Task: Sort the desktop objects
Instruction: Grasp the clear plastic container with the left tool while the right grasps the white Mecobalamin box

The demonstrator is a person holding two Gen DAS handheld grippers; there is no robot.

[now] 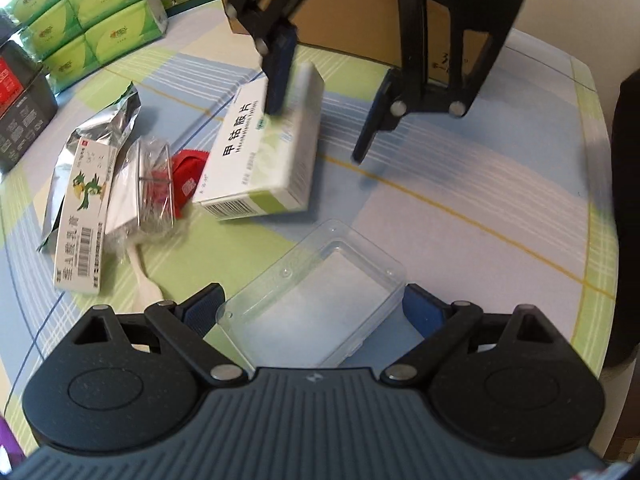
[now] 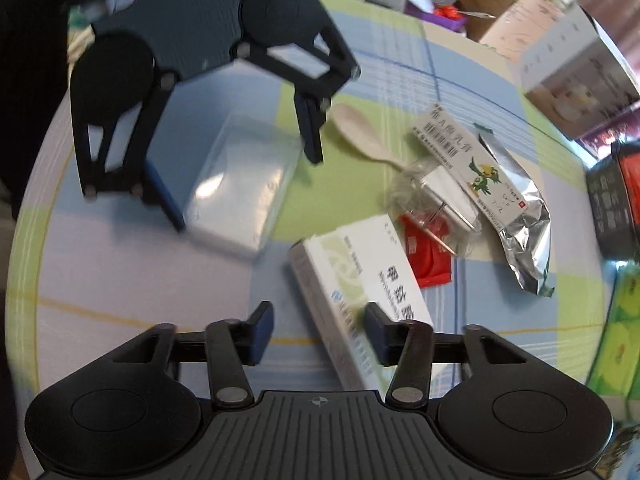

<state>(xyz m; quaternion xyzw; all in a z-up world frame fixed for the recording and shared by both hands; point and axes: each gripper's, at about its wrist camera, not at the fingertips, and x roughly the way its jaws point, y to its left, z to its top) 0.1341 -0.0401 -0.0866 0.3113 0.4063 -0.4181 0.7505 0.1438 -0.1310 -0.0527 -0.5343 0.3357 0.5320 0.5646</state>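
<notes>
A clear plastic box [image 1: 316,292] lies on the checked tablecloth [image 1: 460,216]. My left gripper [image 1: 312,308] is open, one finger on each side of it; the right wrist view shows the same left gripper [image 2: 240,168] straddling the clear box [image 2: 240,184]. A white and green medicine box [image 1: 264,152] lies just beyond. My right gripper [image 2: 318,332] is open. One finger rests over the medicine box [image 2: 360,280] and the other is off its side. It appears as the right gripper [image 1: 316,134] in the left wrist view.
Left of the medicine box lie a red sachet [image 1: 188,176], crumpled clear wrap [image 1: 152,184], a long ointment carton [image 1: 80,216], a silver foil pouch [image 1: 108,120] and a pale spoon [image 2: 360,128]. Green tissue packs [image 1: 88,20], a black box [image 1: 20,108] and a cardboard box [image 1: 360,20] line the far edge.
</notes>
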